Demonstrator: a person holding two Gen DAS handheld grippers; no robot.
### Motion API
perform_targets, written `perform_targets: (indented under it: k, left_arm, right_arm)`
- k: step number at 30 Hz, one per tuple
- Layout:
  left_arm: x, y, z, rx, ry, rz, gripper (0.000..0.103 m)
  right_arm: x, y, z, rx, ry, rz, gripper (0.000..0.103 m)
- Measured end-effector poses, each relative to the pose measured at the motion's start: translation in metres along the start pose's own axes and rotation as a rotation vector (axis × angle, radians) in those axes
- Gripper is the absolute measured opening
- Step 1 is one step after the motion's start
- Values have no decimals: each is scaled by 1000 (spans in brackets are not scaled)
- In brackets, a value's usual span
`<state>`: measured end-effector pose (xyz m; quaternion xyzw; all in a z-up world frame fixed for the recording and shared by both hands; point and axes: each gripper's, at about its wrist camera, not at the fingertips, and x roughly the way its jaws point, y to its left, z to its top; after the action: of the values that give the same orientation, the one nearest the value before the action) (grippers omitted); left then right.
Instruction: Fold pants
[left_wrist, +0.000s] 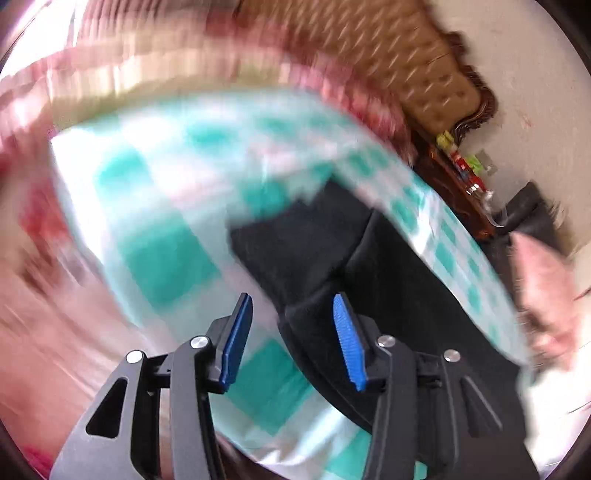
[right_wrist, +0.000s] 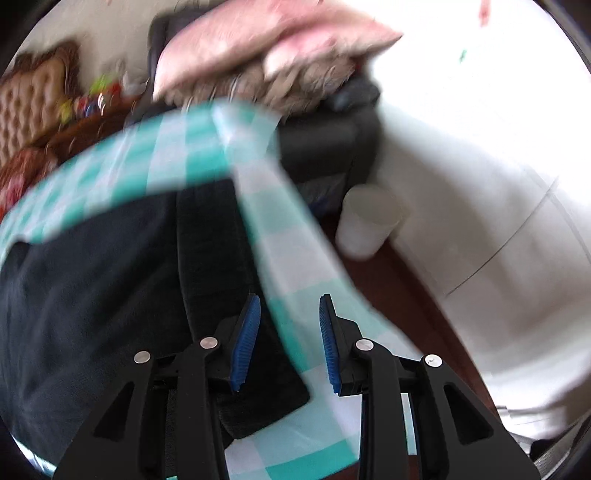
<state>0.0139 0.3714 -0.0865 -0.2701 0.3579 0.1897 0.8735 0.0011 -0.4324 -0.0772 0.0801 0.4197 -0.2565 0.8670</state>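
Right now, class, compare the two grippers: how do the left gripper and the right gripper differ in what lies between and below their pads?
The left gripper has a fold of the black pants rising by its right pad; the right gripper frames mostly checked cloth, with the pants to its left. The left stands slightly wider than the right. Both have blue ribbed pads, stand open, and grip nothing.

1. Black pants (right_wrist: 92, 280) cover much of checked counter (left_wrist: 166, 254); bare cloth beside them gives room.
2. White cup (right_wrist: 369, 225) stands on floor just off counter edge, nr dark sofa (right_wrist: 325, 147).
3. Cluttered wooden side table (left_wrist: 461, 184) flanks far side.
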Motion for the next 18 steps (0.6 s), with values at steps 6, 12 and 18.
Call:
perform_targets:
  k: [6, 12, 18]
  left_arm:
    - [-8, -116, -40, 414, -100, -140, 67]
    - [38, -212, -70, 629, -20, -183, 68]
    - [91, -279, -87, 788, 106, -211, 86]
  right_arm:
    - [-48, 62, 5, -196, -198, 138, 98]
    - [-33, 148, -4, -299, -122, 210, 99]
    - [8, 191, 3, -338, -32, 140, 99]
